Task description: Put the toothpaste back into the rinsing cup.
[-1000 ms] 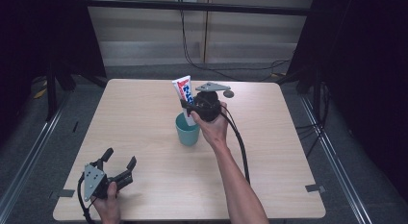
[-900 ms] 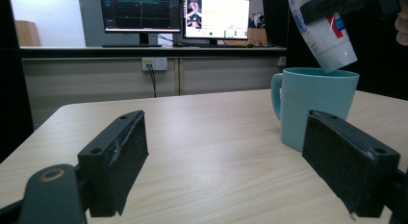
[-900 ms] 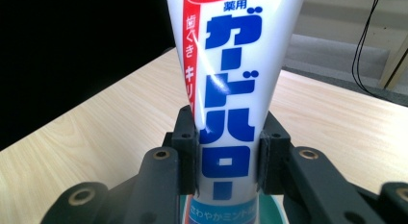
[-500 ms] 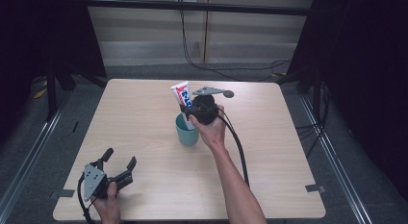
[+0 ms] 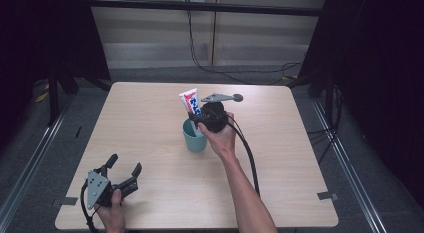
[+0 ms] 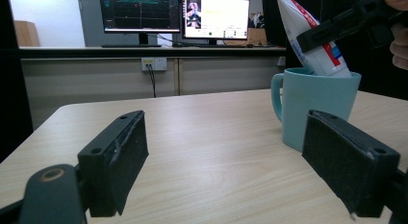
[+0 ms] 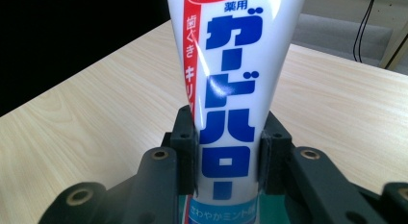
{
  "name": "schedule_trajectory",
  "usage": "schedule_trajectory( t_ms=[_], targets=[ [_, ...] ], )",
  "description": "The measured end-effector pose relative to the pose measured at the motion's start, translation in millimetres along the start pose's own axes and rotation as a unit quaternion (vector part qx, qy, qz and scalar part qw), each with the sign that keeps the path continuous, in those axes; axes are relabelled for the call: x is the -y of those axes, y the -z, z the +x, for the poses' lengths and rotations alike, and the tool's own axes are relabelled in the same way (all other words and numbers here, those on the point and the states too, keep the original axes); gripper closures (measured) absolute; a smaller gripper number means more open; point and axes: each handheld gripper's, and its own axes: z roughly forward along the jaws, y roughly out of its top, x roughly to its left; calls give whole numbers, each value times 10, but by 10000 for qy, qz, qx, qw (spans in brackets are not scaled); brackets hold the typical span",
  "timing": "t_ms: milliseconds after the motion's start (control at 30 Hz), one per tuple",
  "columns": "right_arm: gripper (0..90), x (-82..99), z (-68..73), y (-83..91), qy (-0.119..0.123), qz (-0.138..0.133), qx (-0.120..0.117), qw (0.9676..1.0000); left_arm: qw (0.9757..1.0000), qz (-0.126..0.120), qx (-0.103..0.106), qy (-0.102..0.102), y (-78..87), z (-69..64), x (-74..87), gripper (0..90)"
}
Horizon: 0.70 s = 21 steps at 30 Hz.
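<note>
A white toothpaste tube [image 5: 190, 103] with blue and red print stands tilted in a teal mug [image 5: 194, 140] near the middle of the wooden table [image 5: 150, 108]. My right gripper [image 5: 197, 118] is shut on the tube just above the mug's rim. In the right gripper view both pads press the tube [image 7: 235, 89] at the right gripper [image 7: 226, 152]. My left gripper [image 5: 125, 162] rests open at the table's front left, nothing between its fingers. In the left gripper view the left gripper [image 6: 235, 156] faces the mug [image 6: 312, 108] and the tube [image 6: 312, 46].
The right gripper's black cable [image 5: 250, 158] trails along the forearm to the front edge. Tape marks [image 5: 327, 195] sit at the table's front corners. Monitors [image 6: 173, 15] stand on a counter beyond the table. Dark curtains flank both sides.
My right gripper and the tube have sunk a little toward the mug. The left gripper has stayed where it was.
</note>
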Motion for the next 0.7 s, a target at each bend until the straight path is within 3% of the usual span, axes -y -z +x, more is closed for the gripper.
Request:
schedule_trajectory(
  t_ms=[467,633,700],
  targets=[
    [635,140,-28,-47,51,166,27,9998,10000,10,9,-3,2,-1,-1,162],
    [523,214,-74,-60,-70,233,30,9997,10000,16,24,12,1,-2,-1,162],
    [549,217,-82,-46,-66,164,15,9998,10000,23,30,17,1,-3,-1,162]
  ],
)
